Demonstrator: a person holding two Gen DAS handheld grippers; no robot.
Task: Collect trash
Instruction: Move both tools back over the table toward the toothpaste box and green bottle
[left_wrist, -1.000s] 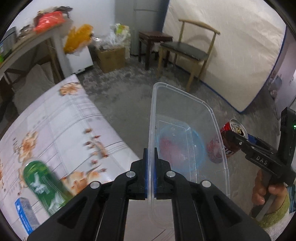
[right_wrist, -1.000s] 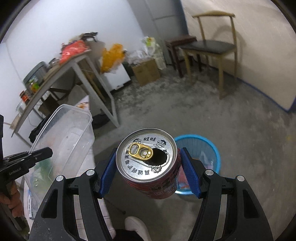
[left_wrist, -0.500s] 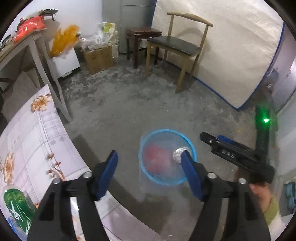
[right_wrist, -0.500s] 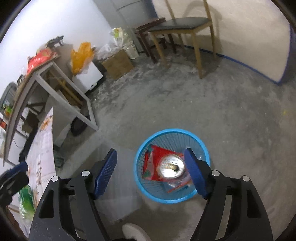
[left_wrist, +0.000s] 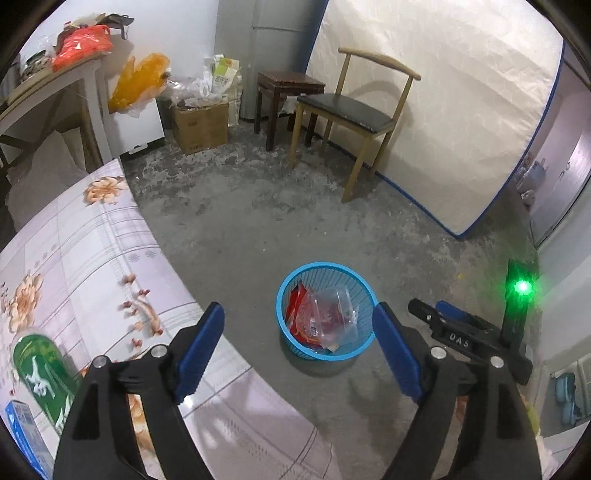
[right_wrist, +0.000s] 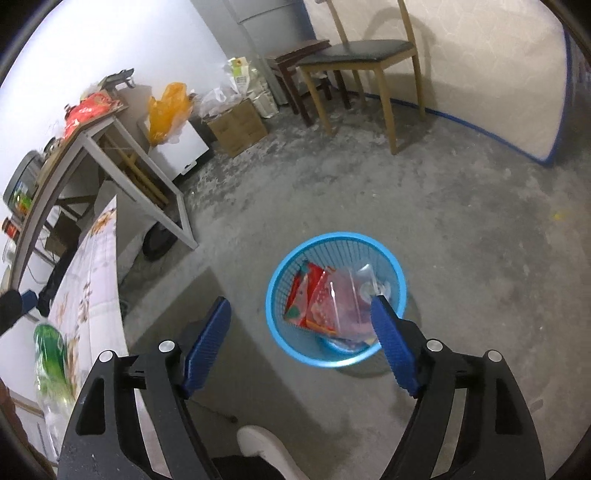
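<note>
**A:** Both sets of jaws have just been opening. The left gripper (left_wrist: 297, 349) is spread wide with nothing between the pads, and the right gripper (right_wrist: 301, 345) is the same.

**B:** So the drop's done?

**A:** Looks like it. The clear plastic container (left_wrist: 332, 317) sits in the blue mesh wastebasket (left_wrist: 284, 295) on the floor, leaning tilted on red wrappers (right_wrist: 308, 291), long axis running up and away. I can't pick out the can.

**B:** Anything left?

**A:** Probably. A green bottle (left_wrist: 38, 363) lies on the floral tablecloth (left_wrist: 92, 240), lengthwise toward the camera.
</note>
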